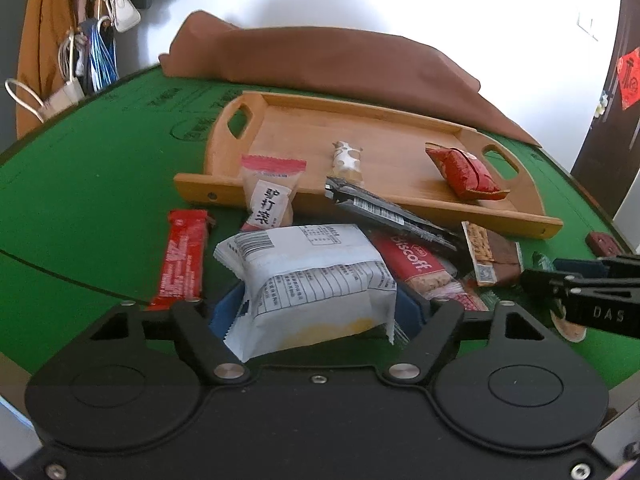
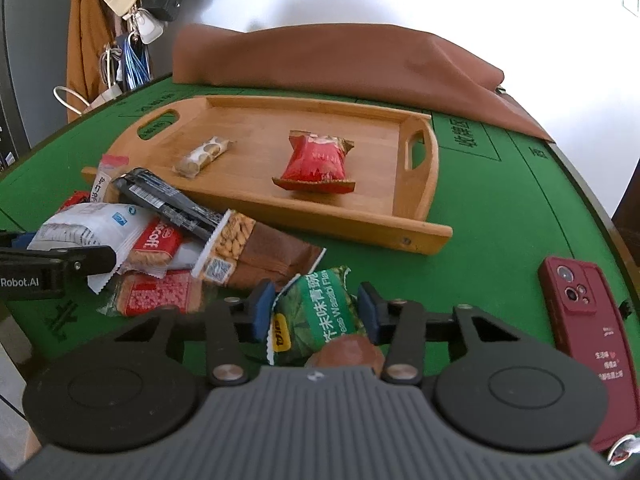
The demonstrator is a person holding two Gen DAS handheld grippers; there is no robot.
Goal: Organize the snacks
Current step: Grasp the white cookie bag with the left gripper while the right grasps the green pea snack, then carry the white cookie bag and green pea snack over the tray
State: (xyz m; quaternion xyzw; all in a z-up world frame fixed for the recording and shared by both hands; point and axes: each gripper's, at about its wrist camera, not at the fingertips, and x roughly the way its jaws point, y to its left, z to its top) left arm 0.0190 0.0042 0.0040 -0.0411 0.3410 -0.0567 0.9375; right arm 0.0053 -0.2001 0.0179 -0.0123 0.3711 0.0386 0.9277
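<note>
A wooden tray [image 1: 280,120] [image 2: 248,120] holds a red packet [image 1: 464,170] [image 2: 316,160] and a small nut bar [image 1: 347,160] [image 2: 202,156]. A pile of snacks lies in front of it. My left gripper [image 1: 316,312] is shut on a white packet [image 1: 312,276] [image 2: 86,226]. My right gripper [image 2: 314,314] has its blue pads on both sides of a green wasabi pea packet [image 2: 316,316] and is shut on it. The pile also has a Biscoff packet [image 1: 416,266] [image 2: 154,246], a black bar [image 1: 384,210] [image 2: 168,200] and a brown peanut packet [image 2: 256,258].
A red bar [image 1: 182,258] lies left of the pile. A red phone [image 2: 588,344] lies on the green table [image 2: 500,216] at right. A brown cloth [image 1: 340,60] [image 2: 340,56] is heaped behind the tray. Bags and a hat hang at far left.
</note>
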